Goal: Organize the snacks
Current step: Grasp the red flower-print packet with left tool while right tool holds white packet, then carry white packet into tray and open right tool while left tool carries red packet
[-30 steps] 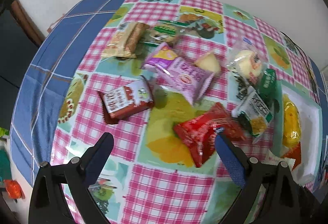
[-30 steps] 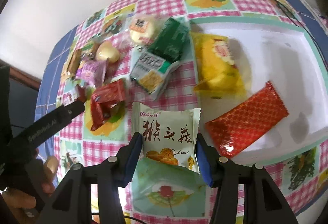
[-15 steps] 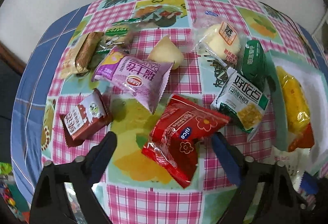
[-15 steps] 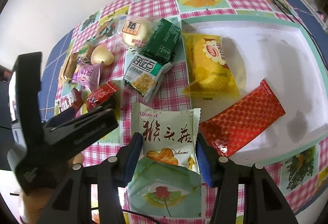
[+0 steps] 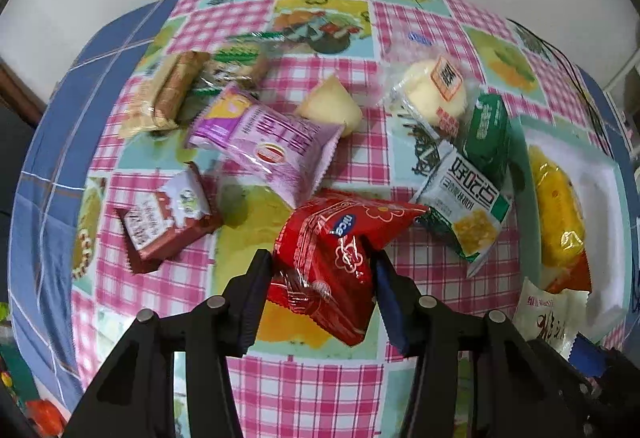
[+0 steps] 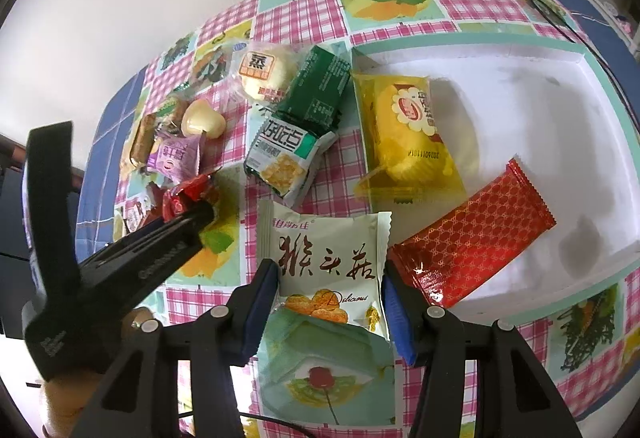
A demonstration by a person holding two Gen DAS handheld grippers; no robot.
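Plain white wall behind, and a worktop (image 5: 320, 398) under a loud pink-check cloth with fruit pictures — snacks scattered all over it. Off to the right sits the white tray (image 6: 520, 77), already holding a yellow cake pack (image 6: 404, 125) and a long red bar (image 6: 476, 234) that hangs over its near rim.

My left tool (image 5: 322, 270) has just been closing, and the red "nice" packet (image 5: 340, 258) is right between the pads — they look pressed into its crinkled sides, so I'd call it clamped. The packet is puffy and shiny, long axis running away from me toward upper right, one corner poking at the white-green cracker pack (image 5: 466, 213). The tray lies to the right of it, past that cracker pack, so the coming carry goes rightward over it.

My right tool (image 6: 330, 286) is clamped on the white packet (image 6: 326, 258) with brown characters, which sits upright in view just beside the tray's near left corner, so that hand is nearer the tray.

Still loose on the cloth: the purple packet (image 5: 268, 149), a brown-and-white packet (image 5: 164, 217), a green pack (image 5: 486, 129) and a round steamed cake (image 5: 434, 93).
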